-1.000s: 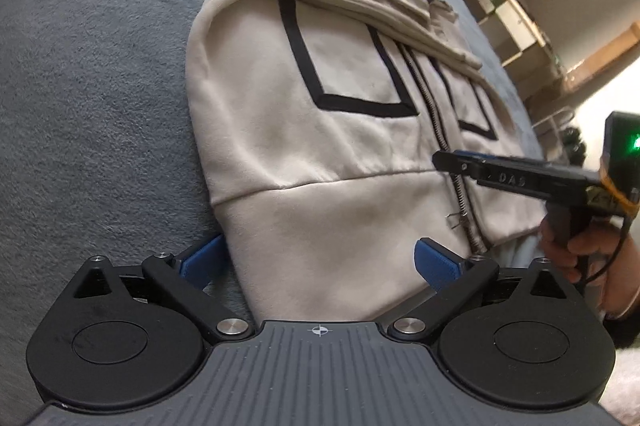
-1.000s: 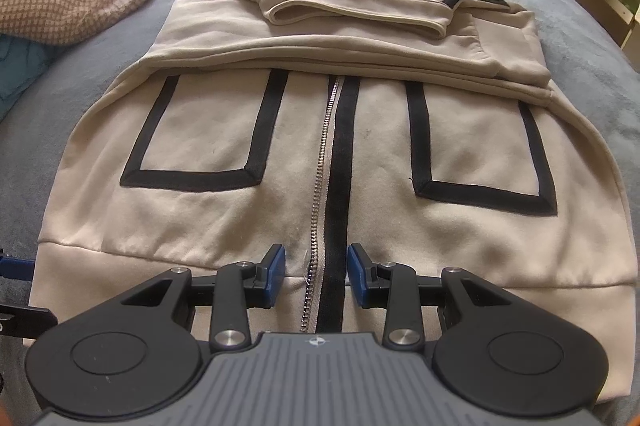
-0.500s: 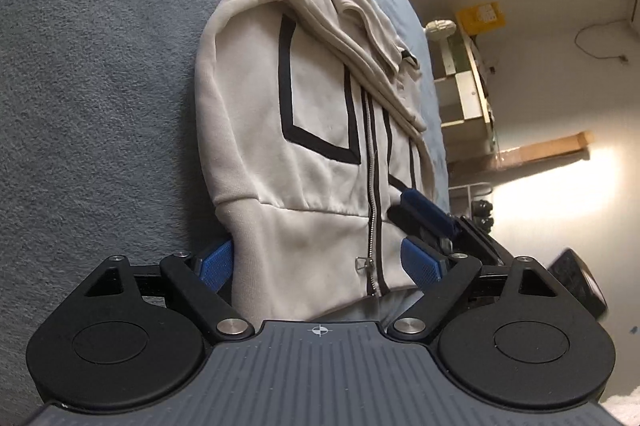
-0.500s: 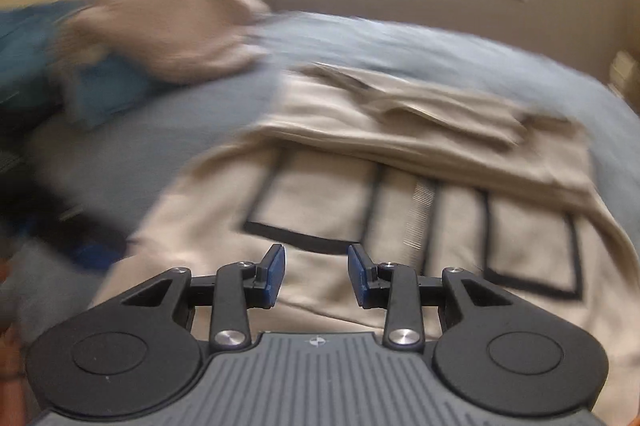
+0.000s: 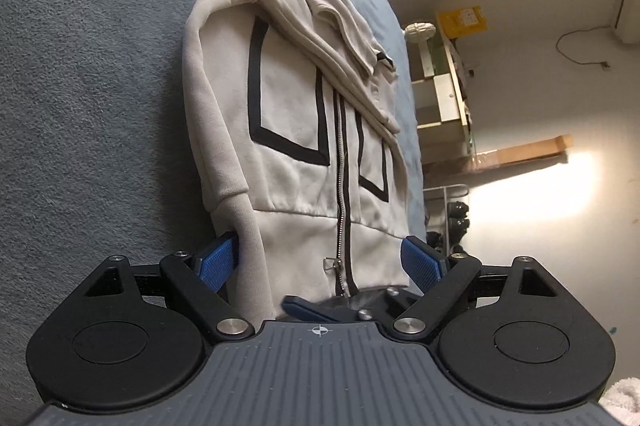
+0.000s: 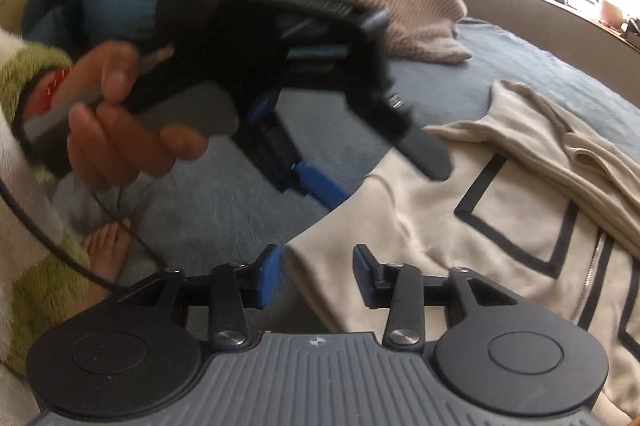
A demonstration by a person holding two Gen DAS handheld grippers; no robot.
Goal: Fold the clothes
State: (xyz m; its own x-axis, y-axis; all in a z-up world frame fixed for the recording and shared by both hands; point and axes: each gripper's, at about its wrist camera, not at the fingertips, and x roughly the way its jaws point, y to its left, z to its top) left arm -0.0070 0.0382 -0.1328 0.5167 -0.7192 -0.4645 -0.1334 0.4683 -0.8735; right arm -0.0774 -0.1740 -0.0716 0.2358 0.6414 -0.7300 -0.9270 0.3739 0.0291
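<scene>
Because hem needs lifting: both grippers sit at the jacket point(image 5: 296, 130) bottom.
Left gripper point(image 5: 320, 262): jaws apart, straddling hem.
Right gripper point(image 6: 314, 276): jaws apart around corner.

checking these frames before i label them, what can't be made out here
- Left wrist view: the zip-up hoodie's bottom hem is cut off behind the left gripper's own body.
- Left wrist view: only a sliver of the right gripper shows below the hem, so its grip cannot be read there.
- Right wrist view: the left gripper and the hand holding it are motion-blurred.
- Right wrist view: the hoodie's right side runs off the frame edge.
</scene>
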